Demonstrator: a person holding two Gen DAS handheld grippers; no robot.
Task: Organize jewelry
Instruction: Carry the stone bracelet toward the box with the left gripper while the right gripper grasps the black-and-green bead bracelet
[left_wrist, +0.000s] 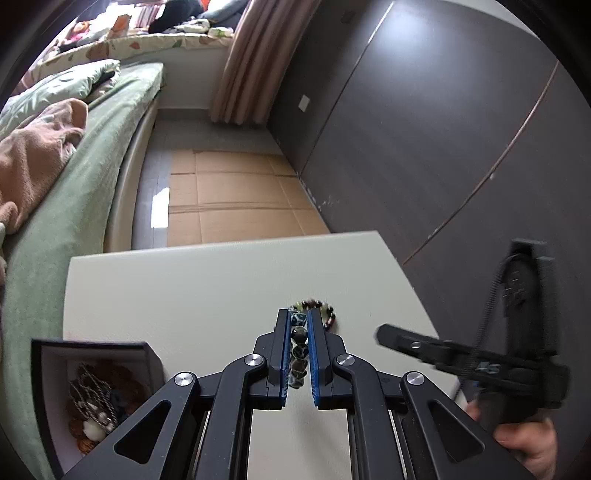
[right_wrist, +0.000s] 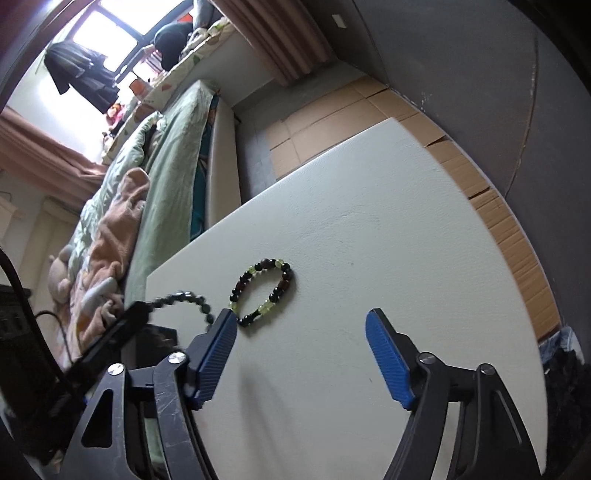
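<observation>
Fingers of the left gripper (left_wrist: 298, 321) fill the bottom of the left wrist view, their blue pads pressed in on a dark beaded bracelet (left_wrist: 298, 350) that runs lengthwise between them; in the right wrist view its free loop curves out into the air. Beside that gripper, at the near left corner of the white table (left_wrist: 184, 288), sits an open dark jewelry box (left_wrist: 110, 349) with a pale lining, holding a tangle of chains and beads. Just beyond the left fingertips a second bracelet (right_wrist: 264, 291), dark beads mixed with pale green ones, lies flat on the tabletop. The right gripper (right_wrist: 299, 325) hangs over the table near it with its jaws spread wide and nothing between them; its left pad is just beside the bracelet's near end, and whether it touches I cannot tell. A hand (left_wrist: 524, 443) grips that tool's handle. Past the table edge, flattened cardboard (left_wrist: 236, 195) covers the floor between a green-sheeted bed (left_wrist: 74, 206) and a dark panelled wall (left_wrist: 424, 129), with a pink curtain (left_wrist: 255, 62) and a cluttered window ledge at the far end.
</observation>
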